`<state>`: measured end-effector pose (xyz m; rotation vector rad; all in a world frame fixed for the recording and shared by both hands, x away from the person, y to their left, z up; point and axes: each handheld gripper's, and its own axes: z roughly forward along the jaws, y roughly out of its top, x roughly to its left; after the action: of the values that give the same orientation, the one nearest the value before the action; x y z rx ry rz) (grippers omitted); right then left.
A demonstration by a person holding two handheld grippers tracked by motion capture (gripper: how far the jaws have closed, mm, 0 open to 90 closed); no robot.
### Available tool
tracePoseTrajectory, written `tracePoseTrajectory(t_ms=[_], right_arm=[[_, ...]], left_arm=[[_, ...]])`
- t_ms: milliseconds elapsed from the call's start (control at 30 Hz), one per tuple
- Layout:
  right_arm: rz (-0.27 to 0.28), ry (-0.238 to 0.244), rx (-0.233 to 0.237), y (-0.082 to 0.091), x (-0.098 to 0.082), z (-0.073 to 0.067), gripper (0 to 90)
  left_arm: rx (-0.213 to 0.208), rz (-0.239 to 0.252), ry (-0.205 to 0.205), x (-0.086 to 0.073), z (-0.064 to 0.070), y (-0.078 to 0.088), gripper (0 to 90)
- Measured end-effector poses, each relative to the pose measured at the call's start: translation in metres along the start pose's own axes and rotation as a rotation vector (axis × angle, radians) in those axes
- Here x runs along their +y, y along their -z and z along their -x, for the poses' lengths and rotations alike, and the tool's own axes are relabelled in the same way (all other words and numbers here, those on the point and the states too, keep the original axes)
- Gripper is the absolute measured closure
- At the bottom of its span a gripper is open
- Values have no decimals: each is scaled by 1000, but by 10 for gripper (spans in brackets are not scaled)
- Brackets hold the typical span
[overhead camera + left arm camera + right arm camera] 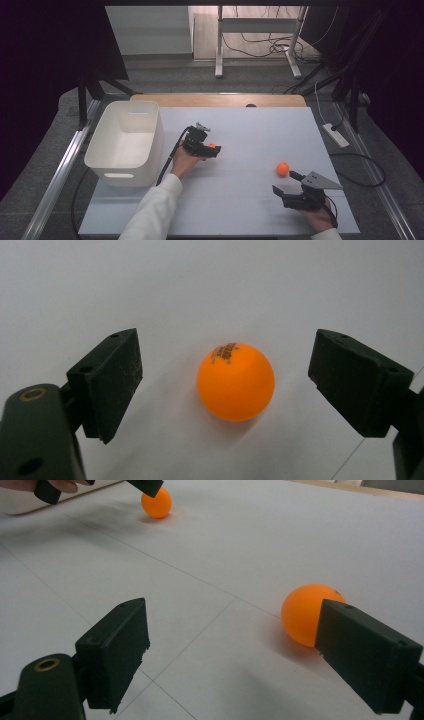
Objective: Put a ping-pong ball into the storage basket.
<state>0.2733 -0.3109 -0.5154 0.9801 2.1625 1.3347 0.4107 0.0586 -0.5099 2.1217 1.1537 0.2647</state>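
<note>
Two orange balls lie on the white table. One ball [235,381] rests between the wide jaws of my left gripper [230,375], and neither jaw touches it. From above, that ball [212,146] sits at the tip of the left gripper [212,149] near the table's middle. The second ball [283,168] lies at right, just beyond my right gripper [286,183], which is open. In the right gripper view this ball [305,612] is partly hidden behind the right jaw of that gripper [235,630], outside the gap. Farther off, the first ball [156,503] shows there too.
A white plastic bin [125,145] stands at the table's left edge, close to the left hand. A wooden strip [220,100] runs along the far edge. On the floor at right lie a power strip [335,135] and cables.
</note>
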Motion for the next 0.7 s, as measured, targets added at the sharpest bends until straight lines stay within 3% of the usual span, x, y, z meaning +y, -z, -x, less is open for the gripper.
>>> tracePoseTrajectory(t_ms=[433, 533, 633, 700], right_arm=[[-6, 3, -4, 0, 0, 1, 143], [-4, 3, -3, 0, 0, 1, 143], [-7, 5, -3, -1, 0, 1, 142], [-5, 3, -2, -1, 0, 1, 142]], left_arm=[[-24, -44, 9, -1, -1, -12, 164], [-28, -60, 1, -3, -2, -14, 186], [-42, -58, 6, -3, -4, -13, 282], [-46, -56, 5, -3, -5, -12, 300]])
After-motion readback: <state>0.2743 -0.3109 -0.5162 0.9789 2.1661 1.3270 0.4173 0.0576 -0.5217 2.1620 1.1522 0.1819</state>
